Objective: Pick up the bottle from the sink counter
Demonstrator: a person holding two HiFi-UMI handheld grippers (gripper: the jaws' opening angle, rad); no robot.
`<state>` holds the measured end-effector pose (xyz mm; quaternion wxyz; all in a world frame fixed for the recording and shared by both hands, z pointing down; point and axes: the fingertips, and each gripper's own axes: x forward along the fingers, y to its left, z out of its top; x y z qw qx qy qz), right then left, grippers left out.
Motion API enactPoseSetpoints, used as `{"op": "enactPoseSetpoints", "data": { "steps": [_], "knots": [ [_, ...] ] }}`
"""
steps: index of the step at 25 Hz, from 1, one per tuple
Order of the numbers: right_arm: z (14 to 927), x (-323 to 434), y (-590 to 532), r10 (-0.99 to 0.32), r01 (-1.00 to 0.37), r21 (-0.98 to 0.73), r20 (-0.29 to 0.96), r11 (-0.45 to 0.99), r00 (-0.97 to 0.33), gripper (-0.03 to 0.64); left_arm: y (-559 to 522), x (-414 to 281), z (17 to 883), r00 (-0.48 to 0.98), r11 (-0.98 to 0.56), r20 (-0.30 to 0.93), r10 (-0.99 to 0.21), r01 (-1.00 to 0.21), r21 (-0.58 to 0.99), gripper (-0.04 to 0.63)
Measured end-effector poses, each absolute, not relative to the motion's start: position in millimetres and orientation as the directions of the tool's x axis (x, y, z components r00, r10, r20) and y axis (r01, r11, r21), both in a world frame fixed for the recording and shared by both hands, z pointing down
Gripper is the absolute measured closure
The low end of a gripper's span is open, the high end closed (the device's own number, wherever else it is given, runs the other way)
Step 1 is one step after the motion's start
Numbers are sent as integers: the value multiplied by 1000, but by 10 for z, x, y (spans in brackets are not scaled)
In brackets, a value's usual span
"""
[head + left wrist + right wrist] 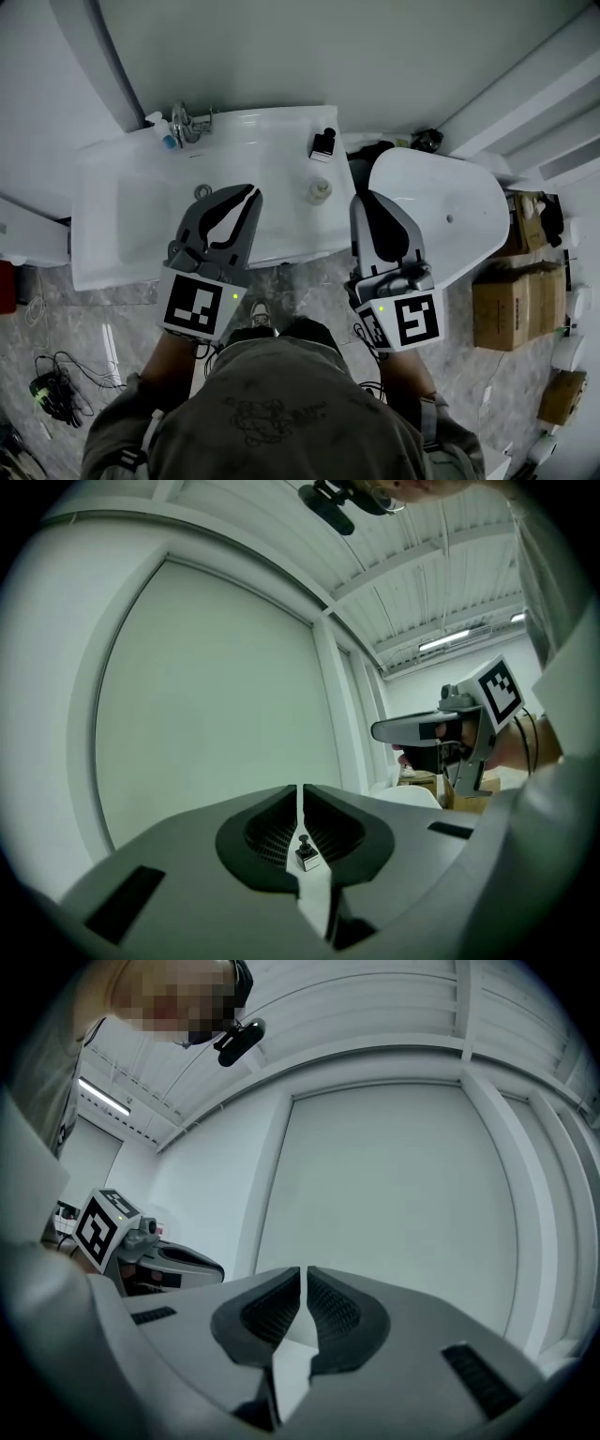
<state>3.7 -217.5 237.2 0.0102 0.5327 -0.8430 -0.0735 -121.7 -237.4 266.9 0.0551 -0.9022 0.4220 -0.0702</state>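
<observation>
1. standing over a white sink counter (272,141), head view steeply down; both grippers held level, side by side at the counter's near edge.
2. left gripper (230,197): jaws pressed together. its own view shows only a hairline slit between the tips, nothing pinched.
3. right gripper (367,202): jaws likewise pressed together and empty. the toilet (450,202) sits just at its 3 o'clock.
4. pump bottle (323,142): pale body, black pump head, upright near the back of the counter. it is at 1 o'clock from the left gripper and 11 o'clock from the right gripper, well apart from both.
5. in the left gripper view the pump bottle (305,852) shows small and far off through the opening below the closed tips, untouched.
6. small round pale container (320,191) on the counter at 6 o'clock from the pump bottle, between the two grippers' tips.
7. faucet (192,122) at 11 o'clock from the left gripper; blue-capped bottle (161,131) just beside it at its 9 o'clock.
8. cardboard boxes (511,300) on the floor at 4 o'clock from the toilet; cables (47,389) on the floor at 8 o'clock from the left gripper.
</observation>
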Motion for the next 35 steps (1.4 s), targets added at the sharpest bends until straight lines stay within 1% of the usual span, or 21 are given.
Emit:
{"op": "enactPoseSetpoints", "data": {
  "steps": [6, 11, 16, 22, 23, 25, 27, 30, 31, 35],
  "knots": [
    [2380, 150, -2306, -902, -900, 128, -62, 417, -427, 577, -2503, -1166, 2616, 622, -625, 77, -779, -763, -164, 563],
    [2406, 259, -2426, -888, -890, 91, -73, 447, -453, 577, -2568, -1088, 2534, 593, -594, 68, -803, -784, -178, 563],
    [2436, 273, -2576, -868, -869, 88, -63, 486, -492, 577, -2678, -1006, 2540, 573, -576, 75, -816, -795, -192, 563],
    [2413, 340, -2837, -861, -864, 78, -81, 497, -503, 572, -2824, -823, 2536, 573, -573, 70, -817, -792, -212, 563],
    [2429, 349, -2889, -860, -863, 76, -78, 499, -504, 565, -2854, -796, 2547, 573, -574, 72, -817, -791, -215, 563],
    [2476, 361, -2996, -860, -863, 70, -71, 501, -505, 514, -2910, -749, 2553, 569, -569, 73, -819, -788, -234, 563],
    [2535, 367, -3101, -861, -862, 69, -62, 501, -505, 498, -2953, -711, 2516, 556, -548, 62, -829, -785, -289, 563],
    [2666, 361, -3259, -857, -858, 65, -46, 510, -513, 412, -3029, -641, 2503, 545, -531, 45, -837, -790, -307, 563],
    [2725, 361, -3313, -857, -857, 60, -40, 511, -514, 394, -3066, -619, 2525, 546, -532, 45, -837, -790, -303, 563],
    [3024, 383, -3530, -864, -864, 39, -9, 502, -503, 363, -3218, -524, 2644, 558, -531, 19, -830, -778, -335, 563]
  ]
}}
